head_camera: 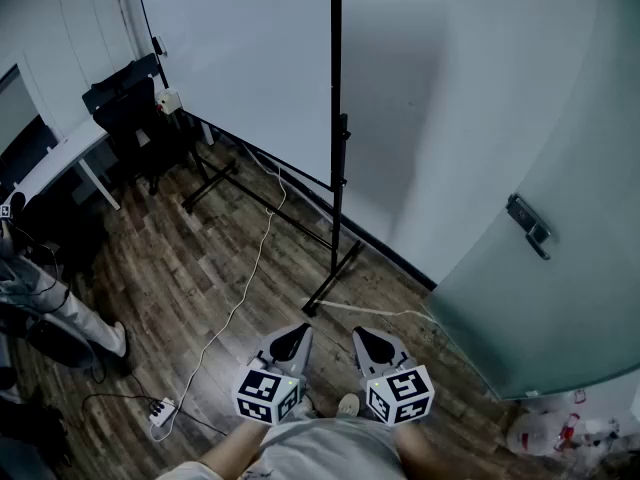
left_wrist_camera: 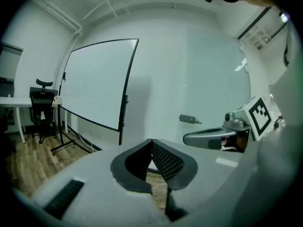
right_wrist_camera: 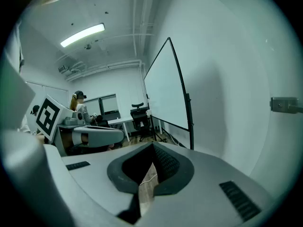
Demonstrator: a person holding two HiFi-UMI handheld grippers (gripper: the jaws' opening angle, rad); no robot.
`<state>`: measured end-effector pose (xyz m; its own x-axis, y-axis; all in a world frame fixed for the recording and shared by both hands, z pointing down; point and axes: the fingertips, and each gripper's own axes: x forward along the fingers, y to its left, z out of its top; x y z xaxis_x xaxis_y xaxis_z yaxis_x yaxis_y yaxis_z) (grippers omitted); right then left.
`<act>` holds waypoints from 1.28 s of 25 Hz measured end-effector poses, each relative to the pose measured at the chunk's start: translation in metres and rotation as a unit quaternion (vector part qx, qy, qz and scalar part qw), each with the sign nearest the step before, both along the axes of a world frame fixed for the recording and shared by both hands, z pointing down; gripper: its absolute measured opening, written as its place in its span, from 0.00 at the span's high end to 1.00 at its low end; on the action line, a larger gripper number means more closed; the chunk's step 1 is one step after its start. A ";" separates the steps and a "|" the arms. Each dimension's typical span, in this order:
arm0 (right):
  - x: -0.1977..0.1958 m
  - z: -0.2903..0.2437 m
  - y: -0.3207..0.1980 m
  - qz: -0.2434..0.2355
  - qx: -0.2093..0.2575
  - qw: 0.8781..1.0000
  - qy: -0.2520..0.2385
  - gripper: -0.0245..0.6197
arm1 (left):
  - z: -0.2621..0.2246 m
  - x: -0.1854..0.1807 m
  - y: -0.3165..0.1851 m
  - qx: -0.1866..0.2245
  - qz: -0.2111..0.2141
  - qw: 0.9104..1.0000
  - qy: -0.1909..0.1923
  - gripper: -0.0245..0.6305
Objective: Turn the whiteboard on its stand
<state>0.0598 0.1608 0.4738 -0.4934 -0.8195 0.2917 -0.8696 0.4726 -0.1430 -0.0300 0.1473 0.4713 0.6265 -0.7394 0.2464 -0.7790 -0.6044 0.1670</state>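
Note:
The whiteboard stands on a black wheeled stand a short way ahead of me, near the white wall, with its black side post facing me. Both grippers are held close to my body, well short of the board. My left gripper is shut with nothing in it. My right gripper is beside it, also shut and empty. The left gripper view has the whiteboard at left beyond its closed tips. In the right gripper view the whiteboard rises right of centre above the closed tips.
A black office chair and a white desk stand at the far left. A white cable runs over the wood floor to a power strip. A frosted glass door with a handle is at right.

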 end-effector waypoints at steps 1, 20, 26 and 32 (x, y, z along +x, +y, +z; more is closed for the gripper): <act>-0.001 0.000 0.001 0.000 0.000 1.000 0.000 0.95 | 0.000 -0.001 0.001 -0.001 0.001 1.000 0.000 0.95; -0.028 -0.001 0.001 0.029 0.010 0.999 -0.008 0.95 | 0.000 -0.033 0.006 -0.001 0.014 1.000 0.010 0.95; -0.051 -0.001 0.004 0.033 0.013 0.999 -0.009 0.95 | 0.002 -0.054 0.006 0.001 0.027 1.000 0.007 0.95; -0.061 0.005 0.010 0.040 0.007 0.999 -0.006 0.95 | 0.004 -0.063 0.009 0.002 0.036 0.999 0.009 0.95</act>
<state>-0.0011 0.1712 0.4791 -0.4289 -0.8605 0.2748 -0.9032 0.4028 -0.1484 -0.0929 0.1559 0.4749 0.6829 -0.6928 0.2315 -0.7299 -0.6602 0.1773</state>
